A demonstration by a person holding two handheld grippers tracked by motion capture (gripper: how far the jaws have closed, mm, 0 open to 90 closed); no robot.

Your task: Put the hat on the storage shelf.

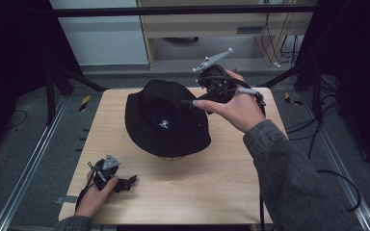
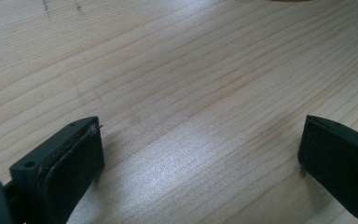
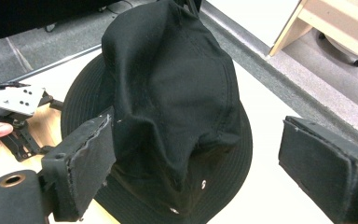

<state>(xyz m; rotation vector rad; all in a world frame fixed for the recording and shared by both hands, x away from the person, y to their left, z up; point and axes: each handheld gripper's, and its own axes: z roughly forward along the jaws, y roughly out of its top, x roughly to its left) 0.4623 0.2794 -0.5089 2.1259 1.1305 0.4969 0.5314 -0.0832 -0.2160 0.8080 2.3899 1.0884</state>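
A black bucket hat (image 1: 166, 118) with a small white logo sits mid-table, its crown creased. In the right gripper view the hat (image 3: 177, 93) lies straight ahead, with its crown between the two spread jaws. The left pad (image 3: 86, 163) is close against the fabric and the right pad (image 3: 324, 165) stands apart. My right gripper (image 1: 191, 103) is open, held in the air at the hat's far right side. My left gripper (image 1: 131, 181) rests low at the table's front left, open. In its own view the left gripper (image 2: 200, 149) has bare wood between its jaws.
The wooden table (image 1: 221, 192) has free room in front and to the right of the hat. A tan base (image 1: 171, 157) peeks from under the brim. Black frame posts (image 1: 50, 91) flank the table. Cables (image 1: 339, 183) lie on the floor at right, and a cabinet (image 1: 212, 29) stands behind.
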